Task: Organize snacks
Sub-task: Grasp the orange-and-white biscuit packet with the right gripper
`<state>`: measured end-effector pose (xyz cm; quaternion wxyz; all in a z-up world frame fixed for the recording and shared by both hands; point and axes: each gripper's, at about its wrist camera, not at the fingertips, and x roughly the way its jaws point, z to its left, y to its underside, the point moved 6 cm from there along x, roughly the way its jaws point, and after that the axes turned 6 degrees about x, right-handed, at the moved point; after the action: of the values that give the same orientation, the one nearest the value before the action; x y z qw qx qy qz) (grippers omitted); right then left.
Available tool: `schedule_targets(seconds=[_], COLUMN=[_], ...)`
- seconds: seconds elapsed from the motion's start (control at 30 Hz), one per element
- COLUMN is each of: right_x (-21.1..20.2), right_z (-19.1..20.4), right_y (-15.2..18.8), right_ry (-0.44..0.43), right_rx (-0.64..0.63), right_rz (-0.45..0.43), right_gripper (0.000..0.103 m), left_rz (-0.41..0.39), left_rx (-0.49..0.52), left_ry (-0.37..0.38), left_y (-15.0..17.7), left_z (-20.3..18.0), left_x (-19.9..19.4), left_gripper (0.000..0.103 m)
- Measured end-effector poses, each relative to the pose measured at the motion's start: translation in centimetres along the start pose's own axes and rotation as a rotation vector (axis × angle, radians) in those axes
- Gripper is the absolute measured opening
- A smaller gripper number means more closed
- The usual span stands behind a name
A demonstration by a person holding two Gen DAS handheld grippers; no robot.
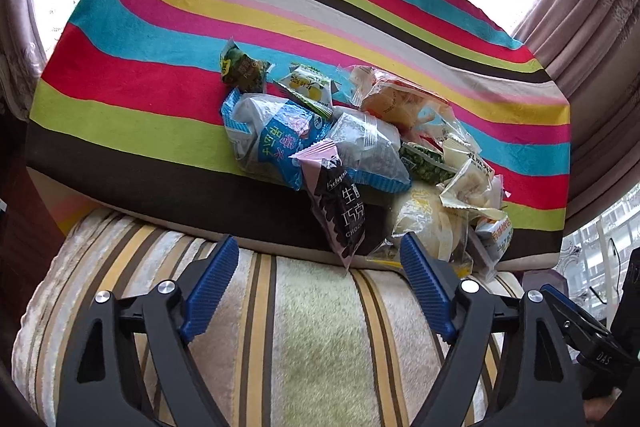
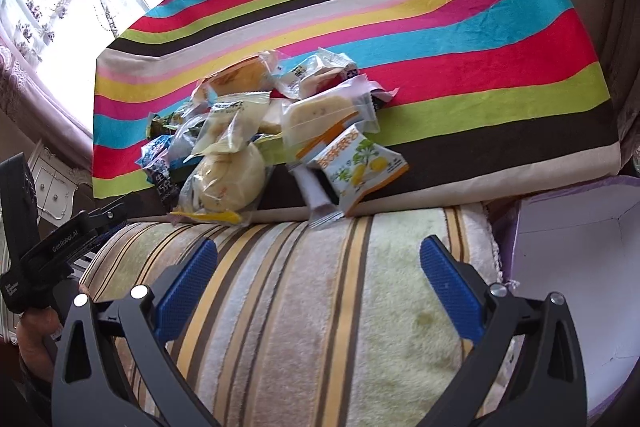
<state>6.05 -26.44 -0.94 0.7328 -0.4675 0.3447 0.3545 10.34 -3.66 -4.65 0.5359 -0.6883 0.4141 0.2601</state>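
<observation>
**Reaching in for the first packet**

We are at the approach: nothing is held yet. The snack pile (image 1: pixel 352 155) lies heaped on the striped cloth (image 1: pixel 160 39) that covers the desk, crowded toward its near edge, with several packets hanging over that edge above the plush striped cushion (image 1: pixel 312 327) in front.

Our left gripper (image 1: pixel 316 287) hovers over the cushion with its fingers apart and nothing between them; the chocolate packet (image 1: pixel 340 207), pink-topped and dark, droops over the edge just beyond the fingertips. Our right gripper (image 2: pixel 318 279) also has its fingers spread wide and empty, short of the lemon packet (image 2: pixel 360 167) and the round bun in clear wrap (image 2: pixel 228 179).

A box (image 2: pixel 580 267) with pale walls stands open just to the right of the cushion; we judge it the likely place for sorted snacks, though we cannot be sure.

Next we need to pick one loose packet at the pile's rim, bring the fingers round it and close gently. The wrappers are slick and crinkly, and pulling one may drag its neighbours off the edge.
</observation>
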Motion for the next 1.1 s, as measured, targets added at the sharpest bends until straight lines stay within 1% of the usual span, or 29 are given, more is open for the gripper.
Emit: schedule_targets(seconds=[0.07,0.17,0.23,0.27,0.43,0.47,0.5,0.53,0.57,0.67,0.73,0.83,0.87,0.9,0.93,0.97,1.0,1.1], right_x=[0.9,2.2,2.8,3.1,4.7,4.9,5.1,5.4,5.7,6.2,6.3,6.4,6.6,6.7,6.7,6.6,6.5,6.0], right_z=[-0.4,-0.7,-0.7,-0.7,-0.3,-0.2,-0.3,-0.3,-0.5,-0.7,-0.6,-0.4,-0.4,-0.4,-0.4,-0.2,-0.2,-0.2], right_y=[-0.7,-1.5,-2.0,-2.3,-3.3,-3.4,-3.6,-3.6,-3.7,-3.9,-3.9,-3.9,-3.9,-4.0,-3.9,-4.0,-4.0,-4.0], right_ry=[0.015,0.017,0.04,0.052,0.129,0.144,0.157,0.162,0.163,0.162,0.158,0.153,0.151,0.15,0.143,0.129,0.121,0.096], right_rx=[-0.004,-0.011,-0.024,-0.039,-0.141,-0.161,-0.176,-0.182,-0.18,-0.183,-0.189,-0.203,-0.206,-0.204,-0.201,-0.199,-0.197,-0.187], right_rz=[0.018,0.034,0.035,0.032,0.057,0.062,0.066,0.074,0.084,0.09,0.093,0.095,0.095,0.099,0.098,0.096,0.093,0.075], right_gripper=[0.102,0.101,0.098,0.095,0.084,0.081,0.075,0.068,0.058,0.058,0.057,0.057,0.056,0.051,0.051,0.045,0.035,0.025], left_rz=[0.02,0.043,0.056,0.06,0.071,0.073,0.075,0.078,0.08,0.087,0.089,0.097,0.099,0.097,0.093,0.088,0.083,0.063], left_rx=[-0.019,-0.043,-0.056,-0.061,-0.071,-0.072,-0.074,-0.078,-0.081,-0.085,-0.083,-0.082,-0.08,-0.077,-0.074,-0.071,-0.069,-0.067], left_ry=[0.013,0.004,0.001,-0.001,-0.004,-0.004,-0.006,-0.008,-0.008,-0.004,-0.006,-0.005,-0.004,-0.008,-0.012,-0.014,-0.018,-0.032], left_y=[-0.4,-0.8,-0.9,-0.9,-1.2,-1.3,-1.3,-1.2,-1.3,-1.3,-1.3,-1.2,-1.2,-1.1,-1.2,-1.2,-1.2,-1.2], left_z=[-0.1,0.0,0.1,0.0,0.0,0.0,0.0,0.2,0.2,0.2,0.2,-0.1,-0.1,-0.2,-0.2,-0.3,-0.4,-0.6], left_x=[1.0,2.1,2.8,3.1,3.7,3.8,3.9,4.0,4.2,4.4,4.6,4.9,5.0,5.0,4.9,4.8,4.6,4.1], left_gripper=[0.076,0.072,0.071,0.069,0.066,0.065,0.062,0.061,0.059,0.056,0.052,0.039,0.033,0.031,0.031,0.029,0.028,0.026])
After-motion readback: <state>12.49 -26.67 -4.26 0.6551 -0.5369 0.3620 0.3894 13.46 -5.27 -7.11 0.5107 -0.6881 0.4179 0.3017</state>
